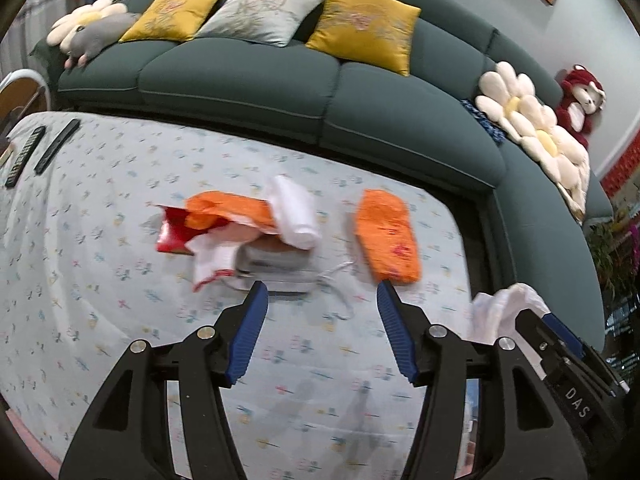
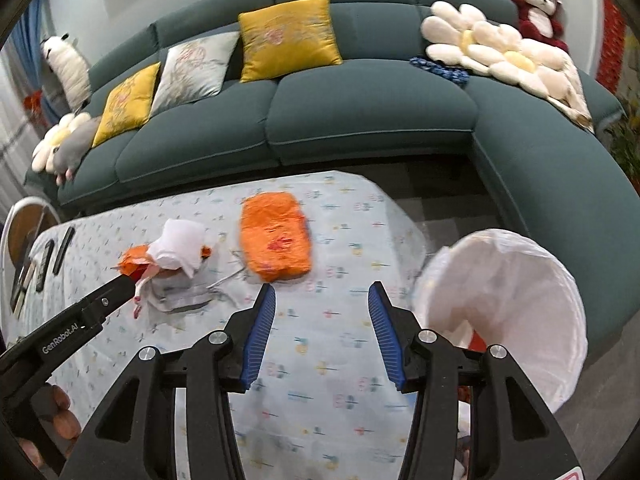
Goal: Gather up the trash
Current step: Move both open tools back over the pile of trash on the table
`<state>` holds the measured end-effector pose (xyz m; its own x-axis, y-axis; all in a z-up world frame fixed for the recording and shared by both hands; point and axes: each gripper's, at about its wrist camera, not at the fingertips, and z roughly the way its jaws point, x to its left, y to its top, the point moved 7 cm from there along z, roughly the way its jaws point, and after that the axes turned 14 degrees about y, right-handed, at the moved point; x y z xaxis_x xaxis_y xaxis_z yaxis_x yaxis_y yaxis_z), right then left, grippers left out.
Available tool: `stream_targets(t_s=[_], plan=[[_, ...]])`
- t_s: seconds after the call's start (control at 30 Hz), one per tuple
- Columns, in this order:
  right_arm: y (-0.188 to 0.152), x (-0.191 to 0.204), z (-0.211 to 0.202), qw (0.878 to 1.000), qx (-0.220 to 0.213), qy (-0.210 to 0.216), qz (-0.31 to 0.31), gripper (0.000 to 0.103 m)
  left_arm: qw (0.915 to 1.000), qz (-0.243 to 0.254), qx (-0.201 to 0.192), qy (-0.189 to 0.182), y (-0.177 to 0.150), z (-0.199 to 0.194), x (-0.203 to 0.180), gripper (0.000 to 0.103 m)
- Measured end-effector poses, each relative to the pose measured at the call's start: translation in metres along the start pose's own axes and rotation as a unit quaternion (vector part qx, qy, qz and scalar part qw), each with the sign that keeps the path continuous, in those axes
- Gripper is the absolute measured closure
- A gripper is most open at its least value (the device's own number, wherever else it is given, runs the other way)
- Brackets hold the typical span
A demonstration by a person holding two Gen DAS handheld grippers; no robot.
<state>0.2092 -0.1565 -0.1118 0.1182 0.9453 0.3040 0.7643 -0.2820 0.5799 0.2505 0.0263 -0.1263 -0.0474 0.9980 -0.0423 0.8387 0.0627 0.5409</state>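
From the left wrist camera, the left gripper (image 1: 322,286) hangs over a table (image 1: 100,240) covered in a pale floral cloth, its blue-padded jaws spread apart with nothing between them. Just beyond the fingertips lies a heap of trash (image 1: 240,232): orange and red wrappers, crumpled white tissue and a flat grey packet underneath. An orange packet (image 1: 386,236) lies by itself to the right of the heap, close to the right fingertip but not touching it. Two dark remote controls (image 1: 40,148) lie at the table's far left corner. At the lower right edge the right gripper (image 1: 560,344) shows in part, with white bag plastic (image 1: 504,308) behind it. A dark green sofa (image 1: 280,80) with yellow cushions (image 1: 366,26) curves behind the table.

From the right wrist camera, the right gripper (image 2: 322,290) is likewise released, its jaws wide and empty above the cloth. The orange packet (image 2: 276,238) lies just ahead of the left fingertip. The trash heap (image 2: 176,264) sits further left, where the tip of the left gripper (image 2: 120,284) reaches its near edge; whether it touches cannot be told. A white-lined trash bin (image 2: 520,300) stands open beside the table's right end, something red low inside it. The remote controls (image 2: 52,256) lie at the far left.
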Motion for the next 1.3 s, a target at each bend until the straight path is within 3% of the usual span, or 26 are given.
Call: stream_targets(t_s=[0.47,1.3], plan=[[0.001,0.059,0.057,0.998,0.045,0.018,-0.031,0.056,0.998,-0.046,0.027,0.032,0.008,0.042,0.072,0.049],[0.013,0.136,0.141,0.993,0.087,0.063,-0.054,0.056,0.9904,-0.118,0.066,0.031,0.01,0.089,0.132,0.045]])
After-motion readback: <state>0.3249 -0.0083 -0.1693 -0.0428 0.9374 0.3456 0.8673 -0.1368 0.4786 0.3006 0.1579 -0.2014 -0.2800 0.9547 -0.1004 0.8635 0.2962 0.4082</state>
